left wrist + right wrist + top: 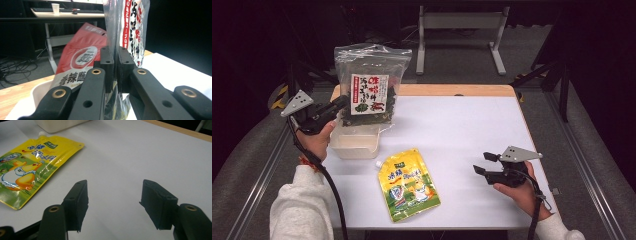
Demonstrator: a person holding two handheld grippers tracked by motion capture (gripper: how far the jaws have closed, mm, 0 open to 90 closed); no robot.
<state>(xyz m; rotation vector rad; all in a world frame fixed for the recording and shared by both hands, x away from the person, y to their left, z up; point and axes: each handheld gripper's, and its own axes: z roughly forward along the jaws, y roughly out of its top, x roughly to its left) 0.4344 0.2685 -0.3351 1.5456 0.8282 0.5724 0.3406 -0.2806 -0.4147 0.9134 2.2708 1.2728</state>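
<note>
1. We see the clear seaweed bag point(371, 82) upper left of the high view, upright, its bottom in or just over the white bin point(354, 142) – can't tell if it rests there.
2. Handling, our guess: light, soft, crinkly film w/ loose dry contents; slick plastic, so it could slip or sag. Best hold is a flat side edge or the top seal, not the bulging middle.
3. Left hand-held gripper point(339, 104) is closed tight on the bag's left edge; in the left gripper view the pads point(107, 65) pinch the film w/ no gap. A red packet point(81, 62) stands behind, in the bin.
4. Right hand-held gripper point(484, 162) sits lower right of the high view, jaws wide apart, holding nothing, just above the table point(462, 125).
5. Yellow spout pouch point(408, 185) lies flat at bottom centre, apart from both grippers.
</note>
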